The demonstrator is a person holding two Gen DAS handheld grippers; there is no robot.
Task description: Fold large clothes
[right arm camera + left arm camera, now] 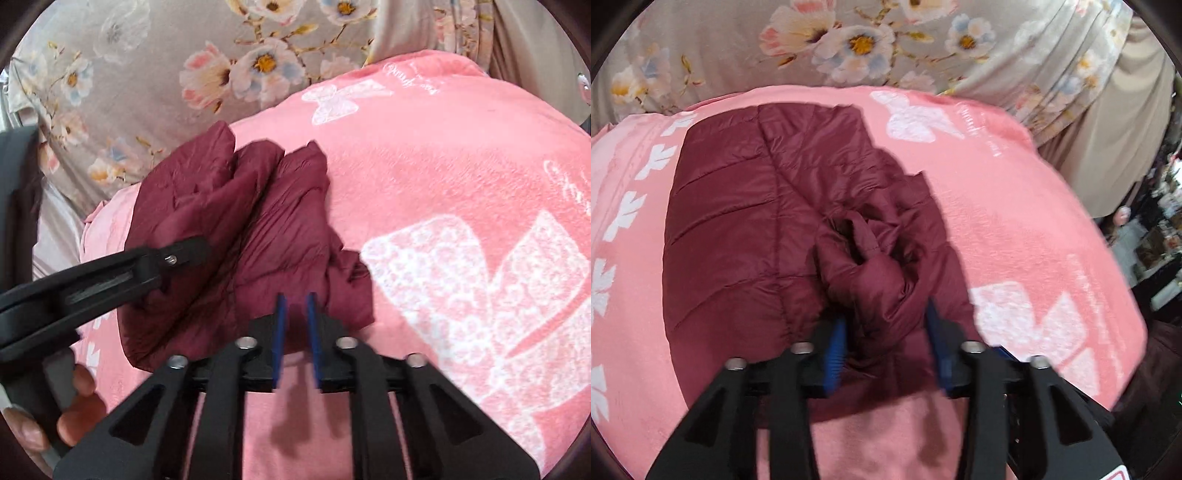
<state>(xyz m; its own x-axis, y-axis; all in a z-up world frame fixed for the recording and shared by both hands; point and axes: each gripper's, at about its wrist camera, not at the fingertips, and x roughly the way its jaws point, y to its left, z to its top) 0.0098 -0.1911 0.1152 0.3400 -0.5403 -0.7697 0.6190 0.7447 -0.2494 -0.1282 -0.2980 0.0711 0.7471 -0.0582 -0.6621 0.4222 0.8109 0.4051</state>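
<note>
Showing: a maroon quilted jacket [746, 221] that lay on a pink blanket [1015, 221] printed with white bows, seen from both wrist cameras.
Jacket: it was partly folded; a flat quilted panel lay to the left in the left wrist view, and a bunched, crumpled mass sat toward the lower right of that panel.
Blanket: it covered the bed beneath the jacket; a grey floral sheet [738, 55] lay beyond its far edge.
Left claw [886, 343]: its blue pads [835, 350] stood moderately wide apart, with the bunched jacket fabric bulging between them; the pads did not press on the cloth.
Right claw [295, 328]: its blue pads [280, 332] stood narrowly apart at the near edge of the jacket; no fabric was pinched between them.
Left claw in the right wrist view [184, 254]: it reached in from the left over the crumpled jacket.
Hand [70, 413]: a person's fingers gripped the left claw's handle at the lower left of the right wrist view.
</note>
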